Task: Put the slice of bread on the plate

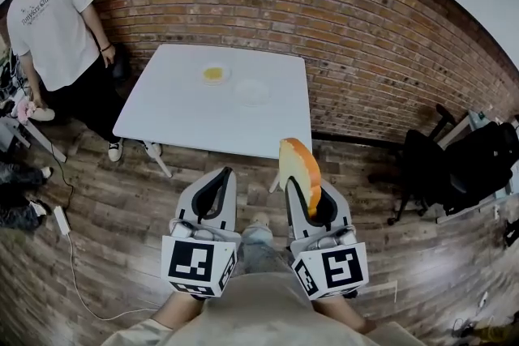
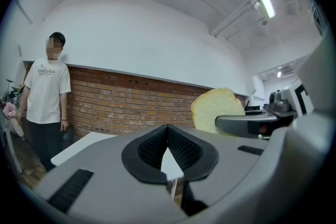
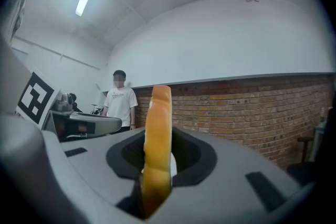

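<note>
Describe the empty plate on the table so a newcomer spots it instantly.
Find the white square table before the red brick wall. Two small round plates sit on its far half. The pale empty round plate is the right-hand one; its left neighbour holds something yellow.

White T-shirt [image 1: 49,16] carries print ending in "Club"; the rest is unreadable.

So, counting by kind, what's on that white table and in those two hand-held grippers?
Slice of bread: 1, upright between the fingers of the right gripper.
Plates: 2, a bare plate and the other plate, which bears a yellow item.
Yellow item: 1, too small to identify.
Total: 4.
</note>
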### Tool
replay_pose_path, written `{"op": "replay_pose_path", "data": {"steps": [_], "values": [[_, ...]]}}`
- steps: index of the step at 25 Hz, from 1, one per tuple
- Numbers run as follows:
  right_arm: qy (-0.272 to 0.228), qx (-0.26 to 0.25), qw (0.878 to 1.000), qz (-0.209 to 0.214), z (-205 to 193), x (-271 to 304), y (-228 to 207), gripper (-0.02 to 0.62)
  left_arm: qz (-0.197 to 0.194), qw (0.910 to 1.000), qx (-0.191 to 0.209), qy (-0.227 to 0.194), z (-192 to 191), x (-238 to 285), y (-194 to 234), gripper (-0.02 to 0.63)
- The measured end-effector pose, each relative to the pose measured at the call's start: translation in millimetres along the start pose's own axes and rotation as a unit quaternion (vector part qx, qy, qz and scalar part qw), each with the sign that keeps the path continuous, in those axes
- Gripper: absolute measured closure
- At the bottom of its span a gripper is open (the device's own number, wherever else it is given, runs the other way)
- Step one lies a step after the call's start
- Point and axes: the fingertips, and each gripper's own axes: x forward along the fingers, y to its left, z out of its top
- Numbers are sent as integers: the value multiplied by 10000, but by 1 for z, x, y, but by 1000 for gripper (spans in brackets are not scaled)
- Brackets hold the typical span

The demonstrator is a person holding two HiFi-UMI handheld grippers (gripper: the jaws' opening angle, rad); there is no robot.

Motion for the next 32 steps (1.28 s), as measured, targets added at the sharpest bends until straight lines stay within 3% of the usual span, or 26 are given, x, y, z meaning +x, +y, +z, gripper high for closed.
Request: {"op": "replay_pose_path", "data": {"steps": [19,28,32], "values": [[258,109,9971,710,-15,253,-134,499,592,9980,-98,188,8,257,91,595],[447,250,9951,843,-34,305,-149,499,690,9966,-142,428,-10,304,122,595],[587,244,9949,782,-43,317,-148,499,541,9971,-151,504,-17,313,133,595]]}}
